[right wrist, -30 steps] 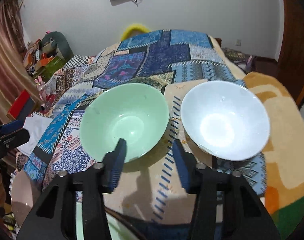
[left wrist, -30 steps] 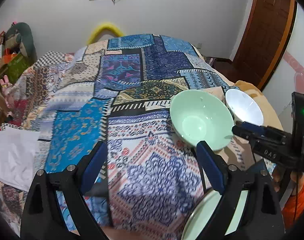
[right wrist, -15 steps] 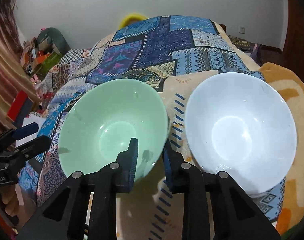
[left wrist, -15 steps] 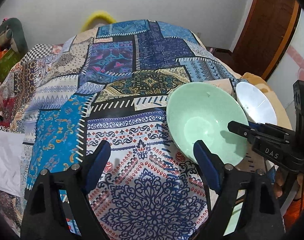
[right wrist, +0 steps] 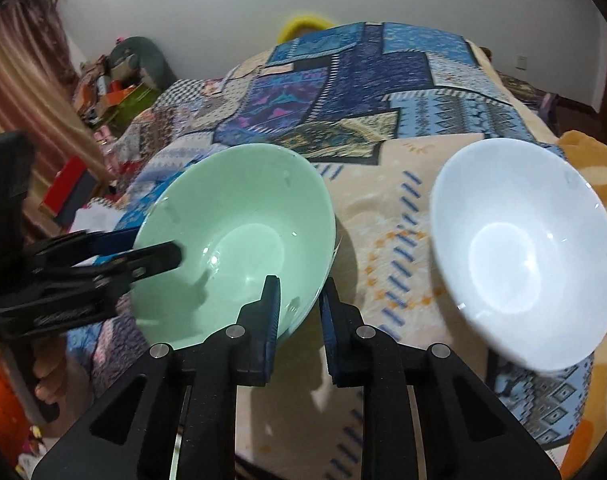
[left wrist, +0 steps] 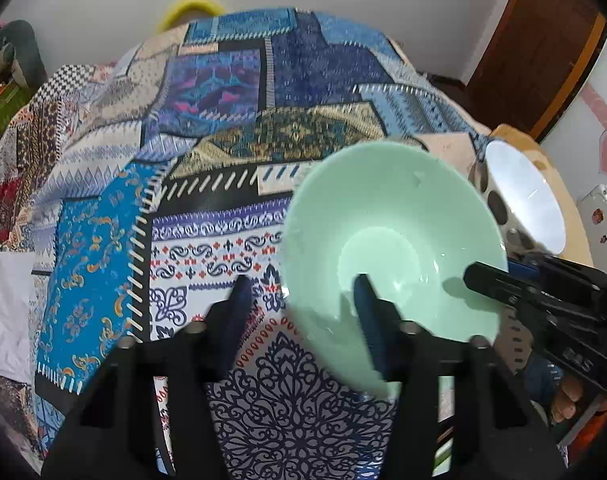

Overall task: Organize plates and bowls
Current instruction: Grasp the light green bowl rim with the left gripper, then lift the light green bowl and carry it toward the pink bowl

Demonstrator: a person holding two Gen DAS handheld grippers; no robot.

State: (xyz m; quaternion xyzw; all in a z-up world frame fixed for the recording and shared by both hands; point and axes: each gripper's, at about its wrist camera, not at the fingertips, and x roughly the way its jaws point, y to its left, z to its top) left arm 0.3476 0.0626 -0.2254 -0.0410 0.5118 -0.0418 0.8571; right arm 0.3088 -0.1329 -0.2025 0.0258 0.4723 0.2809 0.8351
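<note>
Going left to right: the left claw (left wrist: 301, 300) straddles the near-left rim of the green bowl (left wrist: 391, 240), one finger outside over the patchwork bedspread (left wrist: 223, 128), the other inside the basin. There's a clear gap either side of the wall, so I'd call it open and not pinching yet, though the left wrist view is motion-blurred, so take that with a grain of salt. It shows up from the right wrist view too (right wrist: 151, 256), poking in over the bowl's left edge.

The green bowl (right wrist: 231, 248) sits on the bed, tipped a bit, roughly centre between the two claws. The right claw (right wrist: 299, 300) has one finger inside the bowl's near-right rim and the other outside, jaws narrowed down close around the wall. I can't tell whether it actually bites yet, so no call on gripping.

Further right is the white bowl (right wrist: 523, 256), also on the bed, apart from the green one with a strip of beige blanket (right wrist: 383, 240) between them. Nothing touches it.

So the relation that matters: the white bowl lies to the right of the right claw, and the green bowl is the thing both claws are on. My guess is the green one gets carried rightward and nested in the white one, and the right claw is the nearer one for that.
</note>
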